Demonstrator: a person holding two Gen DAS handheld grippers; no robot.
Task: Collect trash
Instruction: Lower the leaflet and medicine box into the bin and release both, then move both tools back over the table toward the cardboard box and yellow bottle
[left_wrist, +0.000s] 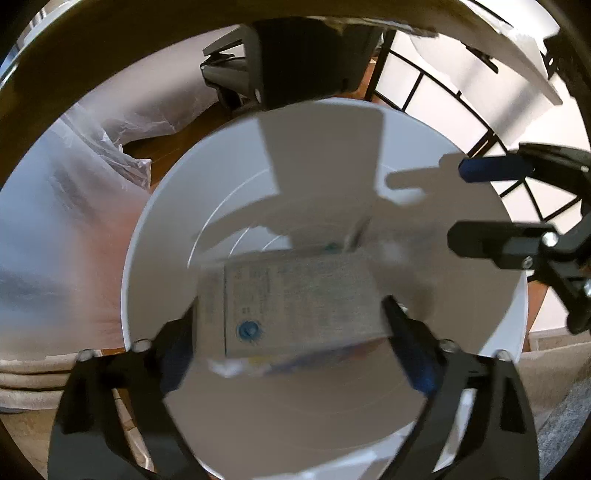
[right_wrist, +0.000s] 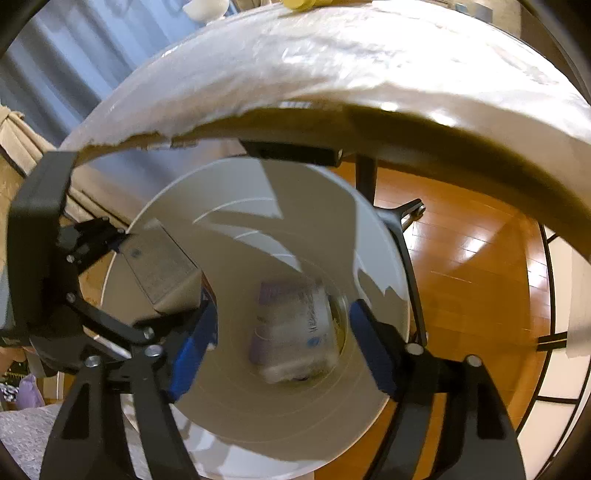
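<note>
Left gripper (left_wrist: 295, 328): you have it pinching a flat cardboard box (left_wrist: 295, 299) across its width, a finger on each side edge, directly above the open mouth of the white bin (left_wrist: 155, 206).

Right gripper (right_wrist: 284, 332): your fingers stand spread with nothing between them, hovering over the same bin; in the left wrist view it shows at the right edge, also apart.

Box position: held over the bin, not yet inside — in the right wrist view it sits at the bin's left rim, in the left gripper's grasp.

Already in the bin: a small purple-and-white packet (right_wrist: 291, 325) appears to lie at the bottom, blurred.

How the box will handle: it looks light and thin-walled, fairly stiff along its edges but likely to crush if you squeeze the broad faces. The printed surface may be a little slick.

Where to hold: your grip on the narrow side edges is the sound one — the folds are stiffest there.

Surroundings: a plastic-covered table edge (right_wrist: 332, 74) overhangs the bin, so mind it when you lift away.
</note>
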